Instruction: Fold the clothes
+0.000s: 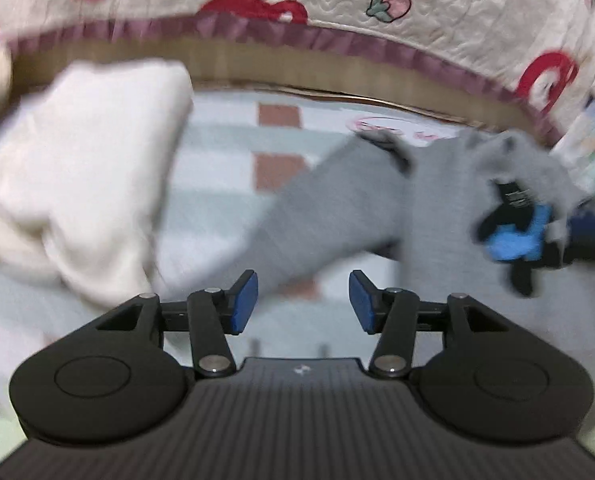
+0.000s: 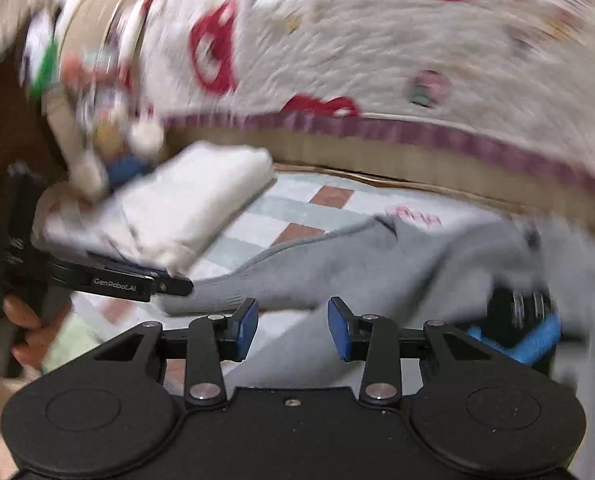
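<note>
A grey garment (image 1: 337, 208) lies spread on a checked mat (image 1: 217, 152), also seen in the right wrist view (image 2: 337, 264). A folded white cloth (image 1: 85, 160) sits to its left (image 2: 201, 208). My left gripper (image 1: 303, 304) hovers over the garment's near end, pads apart and nothing pressed between them. Its black body (image 2: 137, 284) shows side-on under the white cloth's near edge, with a hand (image 2: 21, 320) on the handle. My right gripper (image 2: 293, 328) stands open above the grey garment, nothing between its pads. Both views are motion-blurred.
A black and blue object (image 1: 513, 224) sits at the garment's right side (image 2: 517, 332), too blurred to identify. A quilt with red prints and a purple frill (image 1: 337, 40) hangs over the bed edge behind the mat. Colourful items (image 2: 109, 120) lie at the far left.
</note>
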Demonstrator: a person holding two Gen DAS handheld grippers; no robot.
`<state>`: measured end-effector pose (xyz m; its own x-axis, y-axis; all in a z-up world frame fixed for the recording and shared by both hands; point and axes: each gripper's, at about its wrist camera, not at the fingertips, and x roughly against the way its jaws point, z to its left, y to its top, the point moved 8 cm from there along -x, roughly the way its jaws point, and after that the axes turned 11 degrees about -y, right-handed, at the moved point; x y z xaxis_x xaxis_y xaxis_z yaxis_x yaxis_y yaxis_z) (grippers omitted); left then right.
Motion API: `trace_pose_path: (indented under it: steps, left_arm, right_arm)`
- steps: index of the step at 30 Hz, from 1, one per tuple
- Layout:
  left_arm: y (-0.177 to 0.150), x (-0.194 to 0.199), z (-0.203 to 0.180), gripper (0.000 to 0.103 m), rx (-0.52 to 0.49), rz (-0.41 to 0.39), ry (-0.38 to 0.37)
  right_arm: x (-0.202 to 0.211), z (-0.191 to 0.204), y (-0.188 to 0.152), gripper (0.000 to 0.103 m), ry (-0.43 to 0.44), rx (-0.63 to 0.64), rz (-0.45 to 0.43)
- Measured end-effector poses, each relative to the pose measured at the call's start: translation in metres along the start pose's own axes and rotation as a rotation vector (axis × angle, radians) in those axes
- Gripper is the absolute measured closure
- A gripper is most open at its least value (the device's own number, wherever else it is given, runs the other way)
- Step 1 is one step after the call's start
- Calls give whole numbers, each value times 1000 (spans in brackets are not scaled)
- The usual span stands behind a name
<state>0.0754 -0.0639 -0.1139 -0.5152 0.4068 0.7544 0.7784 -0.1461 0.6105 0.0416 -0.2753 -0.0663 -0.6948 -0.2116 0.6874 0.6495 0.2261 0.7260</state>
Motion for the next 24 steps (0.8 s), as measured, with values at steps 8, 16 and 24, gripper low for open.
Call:
trace_pose_path:
  steps: [8,16,24]
  left_arm:
    - [8,-71,51,51,92,22,-157]
    - [-3,-87,51,45,35,31,-213]
    - [-5,-107,45,42,39,19,-272]
  right_arm:
    - [-115,-23,42,94,-99,115,281]
    - [-195,-58,53,69,-240,68,320]
    - [-259,-68,41,51,-484,297,380]
